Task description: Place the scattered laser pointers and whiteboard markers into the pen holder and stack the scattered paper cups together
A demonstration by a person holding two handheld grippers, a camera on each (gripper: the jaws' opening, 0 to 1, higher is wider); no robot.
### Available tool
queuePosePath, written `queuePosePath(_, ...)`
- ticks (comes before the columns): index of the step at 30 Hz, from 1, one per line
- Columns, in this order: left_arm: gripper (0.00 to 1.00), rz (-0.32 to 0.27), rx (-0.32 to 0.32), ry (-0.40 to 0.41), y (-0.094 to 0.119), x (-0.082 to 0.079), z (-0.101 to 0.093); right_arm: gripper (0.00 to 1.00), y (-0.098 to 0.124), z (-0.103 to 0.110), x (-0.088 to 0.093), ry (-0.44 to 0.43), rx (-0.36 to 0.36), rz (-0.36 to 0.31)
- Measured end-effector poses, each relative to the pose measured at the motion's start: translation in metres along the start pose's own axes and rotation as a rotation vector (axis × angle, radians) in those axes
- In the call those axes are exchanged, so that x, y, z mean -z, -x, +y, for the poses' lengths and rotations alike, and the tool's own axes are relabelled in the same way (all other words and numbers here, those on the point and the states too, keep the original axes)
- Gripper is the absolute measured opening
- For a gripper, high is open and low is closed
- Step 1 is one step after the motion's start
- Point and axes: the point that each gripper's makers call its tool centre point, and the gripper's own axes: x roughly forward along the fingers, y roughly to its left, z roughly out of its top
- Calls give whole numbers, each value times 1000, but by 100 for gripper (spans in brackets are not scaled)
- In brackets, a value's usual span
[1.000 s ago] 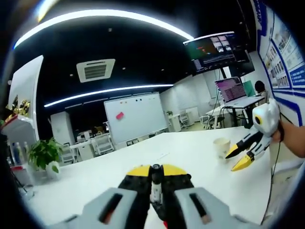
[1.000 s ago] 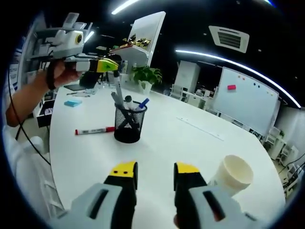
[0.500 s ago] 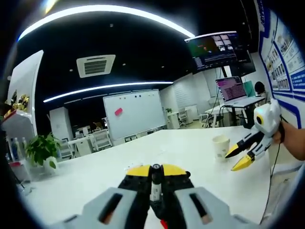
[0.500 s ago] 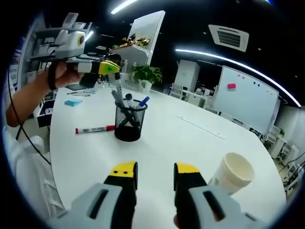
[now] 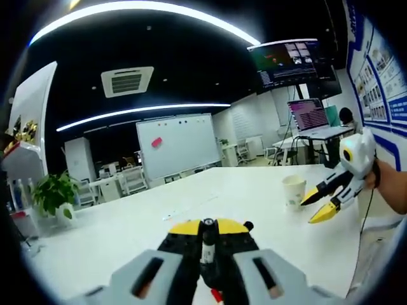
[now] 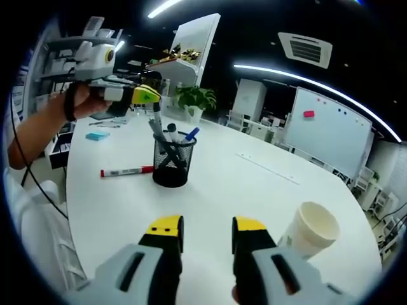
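My left gripper (image 5: 206,227) is shut on a whiteboard marker (image 5: 206,246) with a white barrel and a dark tip. In the right gripper view, the left gripper (image 6: 151,95) holds that marker (image 6: 156,114) tip down just above a black mesh pen holder (image 6: 170,166) that has several pens in it. A red-capped marker (image 6: 126,172) lies flat on the white table (image 6: 216,187), left of the holder. My right gripper (image 6: 207,227) is open and empty, low over the table. A paper cup (image 6: 311,230) stands beside its right jaw. The cup (image 5: 294,192) and the open right gripper (image 5: 315,208) also appear at the right of the left gripper view.
A blue pad (image 6: 97,136) and a potted plant (image 6: 194,100) sit at the table's far side. A person's hand and forearm (image 6: 44,121) carry the left gripper. Behind are a whiteboard (image 5: 177,149), desks and screens. Bare tabletop (image 5: 254,190) lies between holder and cup.
The left gripper has sunk a little with the marker, bringing its tip closer to the pen holder's mouth. The left view has turned slightly. The right gripper and cup have barely moved.
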Motion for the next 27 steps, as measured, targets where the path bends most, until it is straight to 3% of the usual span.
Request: queuePosePath(27,8,65,20,13,-6,18,-3,30,-2,1,2,1,-6,7)
